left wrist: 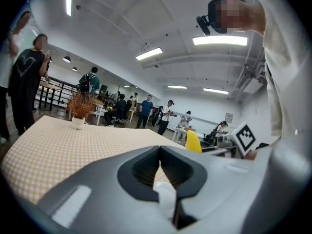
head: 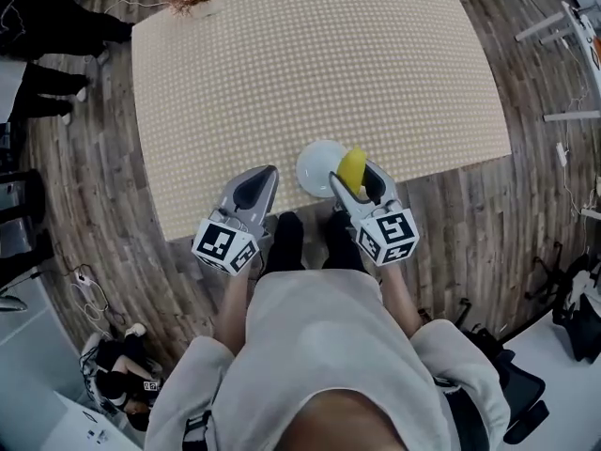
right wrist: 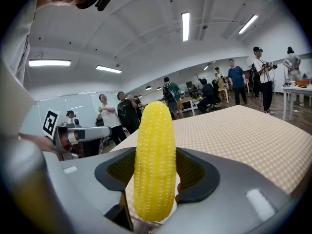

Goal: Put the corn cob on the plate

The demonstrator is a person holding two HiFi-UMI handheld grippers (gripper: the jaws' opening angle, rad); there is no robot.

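While upright in right gripper (right wrist: 156,155) fingers' grasp, corn cob (right wrist: 155,189) by plate (head: 315,167); left gripper (left wrist: 159,149) fingers together.

The worktop (head: 310,73) wore a matt cloth of fine beige checks. The floor (head: 488,224) was grey, wood-grained plank. The corn cob (right wrist: 155,160) looked knobbly and faintly glossy, and the plate (head: 315,165) smooth and white. The left gripper (head: 269,173) and right gripper (head: 359,177) had matt grey plastic shells, with ribbed dark insides to their jaws.

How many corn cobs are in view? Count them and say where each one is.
1. The corn cob stands upright, gripped in the right claw, at the white plate's right edge in the head view. No others show on the table.
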